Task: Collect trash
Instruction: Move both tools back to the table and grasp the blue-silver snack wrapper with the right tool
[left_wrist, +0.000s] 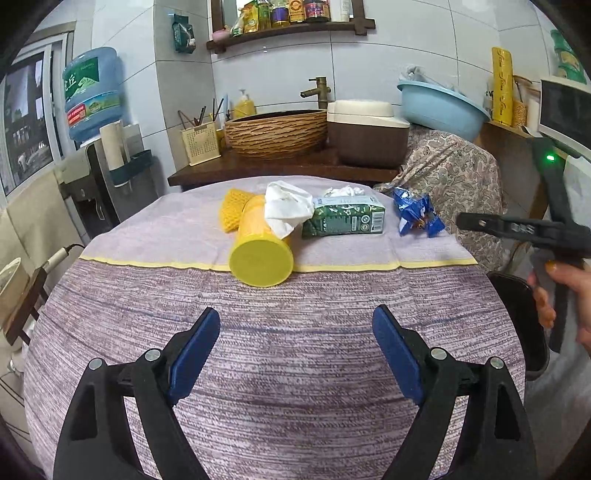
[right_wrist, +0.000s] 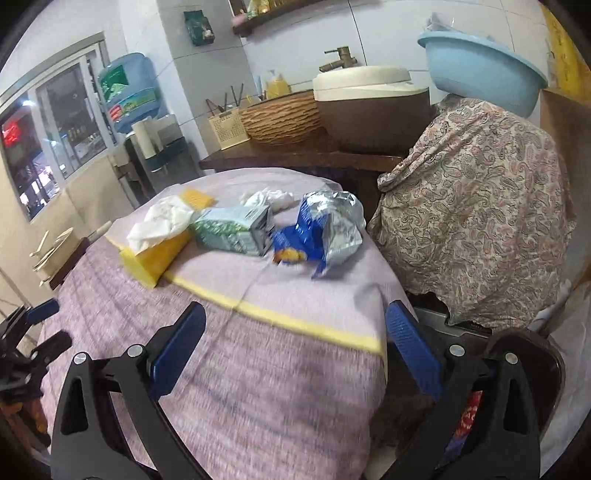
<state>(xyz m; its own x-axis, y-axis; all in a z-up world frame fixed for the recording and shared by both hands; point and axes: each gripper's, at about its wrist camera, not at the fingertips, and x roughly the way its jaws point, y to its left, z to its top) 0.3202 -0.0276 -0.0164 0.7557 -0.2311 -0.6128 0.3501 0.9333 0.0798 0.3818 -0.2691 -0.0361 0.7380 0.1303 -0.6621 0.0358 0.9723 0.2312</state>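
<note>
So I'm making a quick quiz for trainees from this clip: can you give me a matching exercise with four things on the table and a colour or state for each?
Things:
1. cylinder container
2. tissue pack
3. snack wrapper
4. left gripper

Descriptions:
A. blue and silver, crumpled
B. jaws wide apart, nothing between them
C. yellow, lying on its side with white tissue at its far end
D. green, patterned, white tissue sticking out on top

Pairs: 1-C, 2-D, 3-A, 4-B
</note>
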